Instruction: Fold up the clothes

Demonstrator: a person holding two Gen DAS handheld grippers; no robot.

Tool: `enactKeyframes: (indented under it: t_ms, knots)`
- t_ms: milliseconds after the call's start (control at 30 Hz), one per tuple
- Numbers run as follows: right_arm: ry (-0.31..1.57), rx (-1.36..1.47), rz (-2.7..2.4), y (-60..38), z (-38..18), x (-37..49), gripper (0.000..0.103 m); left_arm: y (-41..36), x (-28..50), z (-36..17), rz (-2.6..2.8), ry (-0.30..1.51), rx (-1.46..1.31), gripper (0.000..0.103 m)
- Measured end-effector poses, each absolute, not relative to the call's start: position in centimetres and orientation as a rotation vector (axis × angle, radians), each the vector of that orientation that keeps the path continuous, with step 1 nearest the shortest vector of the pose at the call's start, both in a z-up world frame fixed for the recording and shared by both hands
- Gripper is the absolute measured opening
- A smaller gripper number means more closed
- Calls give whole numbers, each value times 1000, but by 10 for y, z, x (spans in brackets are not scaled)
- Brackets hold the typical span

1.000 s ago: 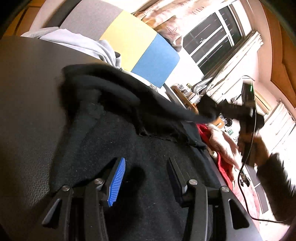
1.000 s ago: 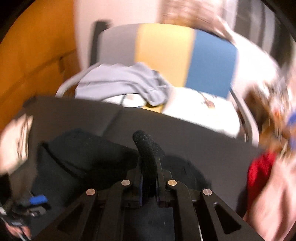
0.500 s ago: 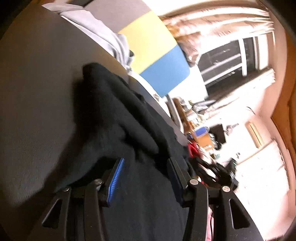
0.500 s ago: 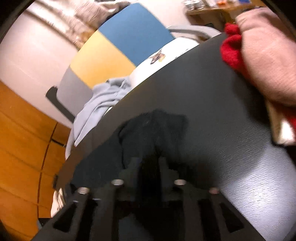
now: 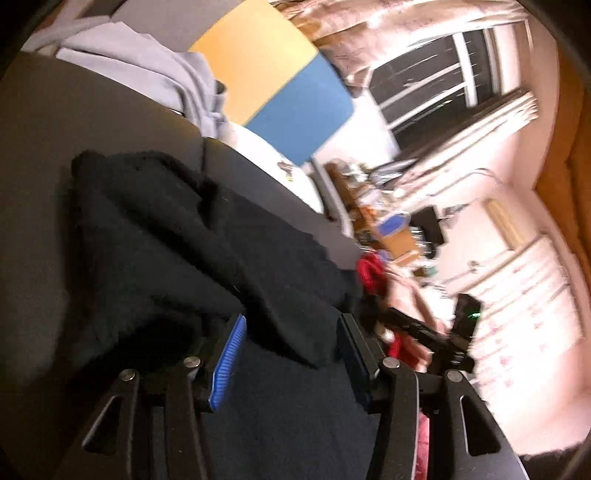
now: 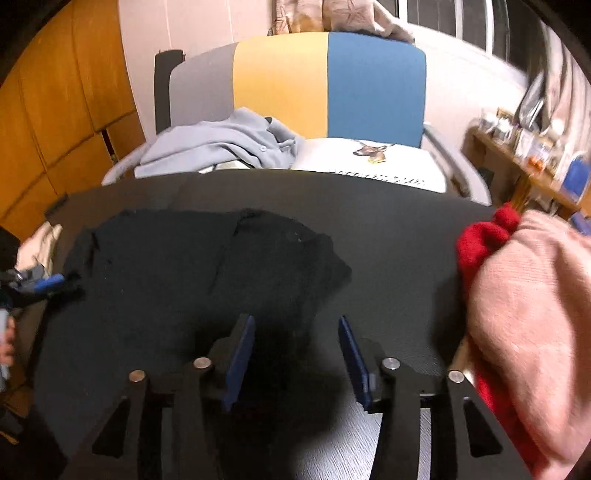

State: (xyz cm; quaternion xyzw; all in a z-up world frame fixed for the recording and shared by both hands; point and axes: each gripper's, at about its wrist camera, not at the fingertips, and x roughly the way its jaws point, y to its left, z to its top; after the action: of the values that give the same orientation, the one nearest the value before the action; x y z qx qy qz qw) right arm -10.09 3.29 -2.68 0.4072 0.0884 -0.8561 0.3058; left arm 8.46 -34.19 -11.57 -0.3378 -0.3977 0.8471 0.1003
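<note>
Beyond the far edge of the dark desk [image 6: 388, 225] stands a chair [image 6: 328, 81] with a backrest in grey, yellow and blue panels. Behind it hangs a pale curtain [image 6: 343, 14] beside a dark window [image 5: 436, 81]. A cluttered wooden shelf [image 6: 517, 162] sits past the desk's far right corner.

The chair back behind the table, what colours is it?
The chair back has three panels: grey, yellow and blue, left to right. The right wrist view shows it best.

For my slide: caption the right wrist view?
Open right gripper above black knit garment on dark table.
</note>
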Motion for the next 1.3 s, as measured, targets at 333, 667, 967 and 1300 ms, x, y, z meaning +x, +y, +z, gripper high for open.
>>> enactKeyframes:
  t_ms: [333, 667, 967, 1300]
  knots:
    - [289, 1309, -2097, -11, -73, -151, 20, -350, 40, -145, 2384, -1279, -1180, 8]
    - [186, 1197, -2064, 0, -25, -94, 7, -363, 66, -117, 2294, -1342, -920, 4]
    - [-381, 1134, -2155, 53, -9, -119, 7, -390, 13, -94, 2213, -1547, -825, 10]
    - [-618, 1333, -2293, 115, -76, -142, 30, -399, 15, -112, 2301, -1508, -1036, 23]
